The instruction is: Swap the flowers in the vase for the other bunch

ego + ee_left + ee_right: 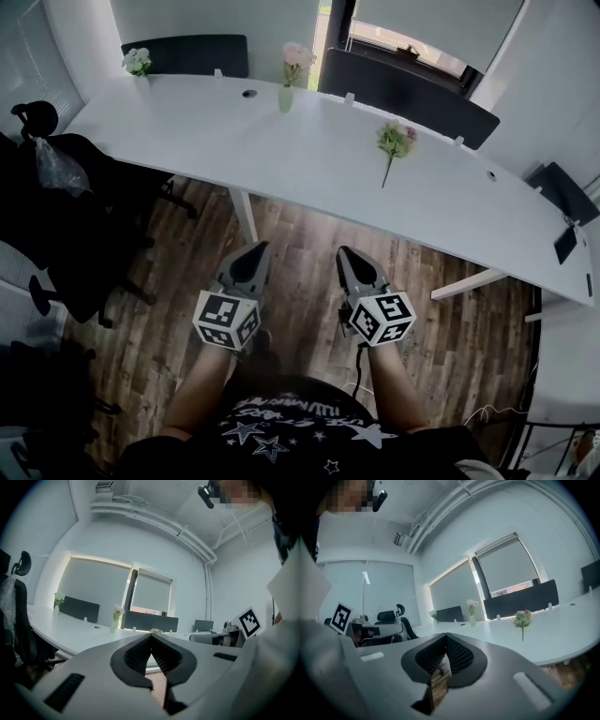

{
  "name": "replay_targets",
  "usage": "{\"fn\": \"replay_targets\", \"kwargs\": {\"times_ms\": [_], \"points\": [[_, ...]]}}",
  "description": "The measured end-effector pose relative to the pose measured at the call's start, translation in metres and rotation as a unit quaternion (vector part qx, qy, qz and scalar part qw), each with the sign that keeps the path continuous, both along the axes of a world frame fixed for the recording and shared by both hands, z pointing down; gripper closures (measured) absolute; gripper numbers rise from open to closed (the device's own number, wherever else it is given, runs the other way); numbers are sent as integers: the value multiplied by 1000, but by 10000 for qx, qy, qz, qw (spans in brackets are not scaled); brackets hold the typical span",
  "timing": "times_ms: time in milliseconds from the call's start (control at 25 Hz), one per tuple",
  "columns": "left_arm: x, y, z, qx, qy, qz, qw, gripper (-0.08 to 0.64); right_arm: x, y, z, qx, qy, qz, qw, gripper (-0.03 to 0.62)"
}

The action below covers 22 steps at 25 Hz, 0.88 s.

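A pale green vase (285,98) with pink flowers (297,55) stands at the far side of the long white desk (309,159); it shows too in the left gripper view as the vase (114,626) and in the right gripper view as the vase (472,619). A loose bunch of flowers (395,142) lies on the desk to the right, seen again as the bunch (522,619). My left gripper (256,249) and right gripper (346,253) hang shut and empty over the wooden floor, short of the desk's near edge.
A second small vase of white flowers (137,63) stands at the desk's far left corner. Dark screens (403,94) line the desk's back. A black office chair (56,178) stands left. A desk leg (245,214) comes down ahead of my left gripper.
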<state>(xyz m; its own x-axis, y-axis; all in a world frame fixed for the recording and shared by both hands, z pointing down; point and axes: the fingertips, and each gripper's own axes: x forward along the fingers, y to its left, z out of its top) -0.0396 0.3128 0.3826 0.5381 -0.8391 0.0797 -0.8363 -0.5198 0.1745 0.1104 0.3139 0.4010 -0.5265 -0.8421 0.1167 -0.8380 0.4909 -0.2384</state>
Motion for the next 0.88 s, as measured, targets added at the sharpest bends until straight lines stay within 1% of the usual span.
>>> {"fn": "replay_targets", "kwargs": {"times_ms": [120,280,600,720,880], "points": [[-20,-29,-2,-39,-15,-20,10000,551,-15,-34,-6,-129,-216,87,9996,590],[-42,-60,-1,-92,-40,-50,9999,552,-34,-72,-9,-152,-115,115,9998,589],[-93,-118,-1,-126,98,-144,9998,552,-78,-128,-11,-196,5,94,9998,589],[-104,-136,7,-221,110,-62,9997,552,-87,-144,-6,-248,-4,170,9995,589],[-107,-155,16,-330,62,132,9993,552,-91,-158,-2,-329,-65,317,9989,589]]}}
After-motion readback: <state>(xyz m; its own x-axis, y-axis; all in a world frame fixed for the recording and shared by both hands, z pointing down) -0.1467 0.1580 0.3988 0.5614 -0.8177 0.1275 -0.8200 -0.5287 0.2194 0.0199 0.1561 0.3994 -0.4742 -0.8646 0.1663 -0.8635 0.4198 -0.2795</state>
